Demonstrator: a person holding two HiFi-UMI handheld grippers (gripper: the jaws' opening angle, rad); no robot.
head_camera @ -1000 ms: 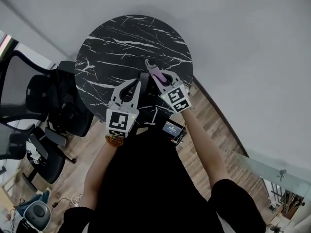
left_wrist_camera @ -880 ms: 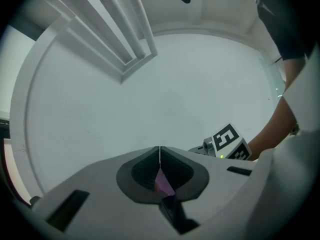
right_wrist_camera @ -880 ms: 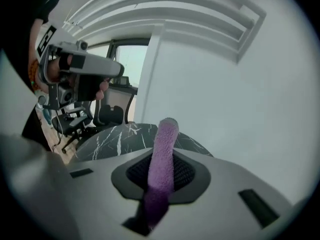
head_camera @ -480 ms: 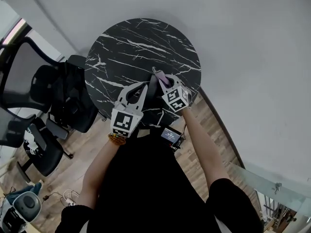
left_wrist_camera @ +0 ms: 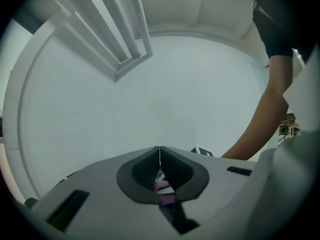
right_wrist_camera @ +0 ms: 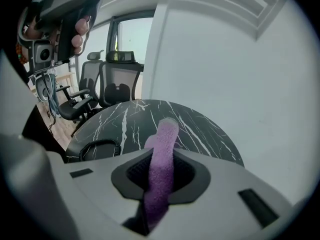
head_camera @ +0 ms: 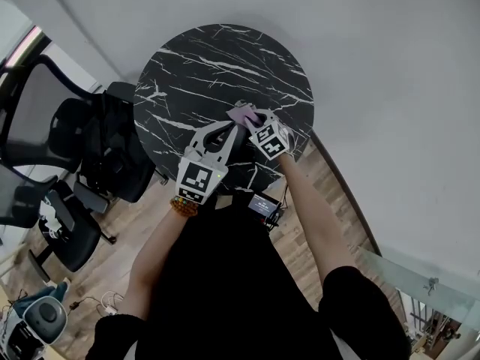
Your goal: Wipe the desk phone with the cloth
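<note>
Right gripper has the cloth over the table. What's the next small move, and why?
Probably dip the right gripper toward the coiled cord at its lower left, where the phone should sit. Its fingers are clamped on the purple cloth, whose free end juts out over the black table; the phone body itself I cannot make out.

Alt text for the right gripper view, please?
The right gripper has its jaws shut on a purple cloth that sticks up between them. Beyond lies a round black marble table with a coiled cord at left.
</note>
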